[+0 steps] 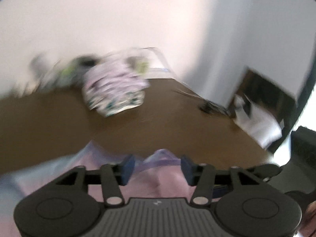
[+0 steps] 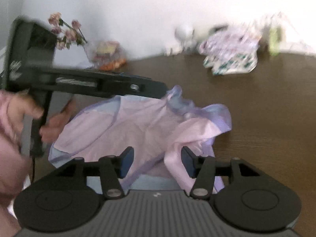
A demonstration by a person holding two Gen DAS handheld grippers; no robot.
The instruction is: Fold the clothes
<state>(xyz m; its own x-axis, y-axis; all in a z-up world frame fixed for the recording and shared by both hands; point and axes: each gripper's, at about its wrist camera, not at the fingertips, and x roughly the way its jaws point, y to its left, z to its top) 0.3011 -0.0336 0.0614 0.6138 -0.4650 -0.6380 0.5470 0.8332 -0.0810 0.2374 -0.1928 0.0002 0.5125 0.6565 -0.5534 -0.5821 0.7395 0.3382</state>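
Note:
A pink garment with lilac trim (image 2: pixel 138 124) lies rumpled on the brown table (image 2: pixel 266 118). My right gripper (image 2: pixel 157 162) hovers over its near edge with jaws apart; a pink fold rises beside the right pad, but neither pad presses on it. The left gripper (image 2: pixel 156 88), held by a hand (image 2: pixel 53 126), reaches in from the left to the garment's far lilac hem. In the left wrist view the left gripper (image 1: pixel 158 167) stands open above the same pink cloth (image 1: pixel 158 183), the hem showing between its blue pads without being pinched.
A stack of folded patterned clothes (image 2: pixel 229 59) sits at the back by the white wall, also blurred (image 1: pixel 114 90). Dried flowers (image 2: pixel 65 31) and a clear bag (image 2: pixel 107 55) stand at the back left. Dark cables (image 1: pixel 209 106) and a dark box (image 1: pixel 260 102) lie near the table's right edge.

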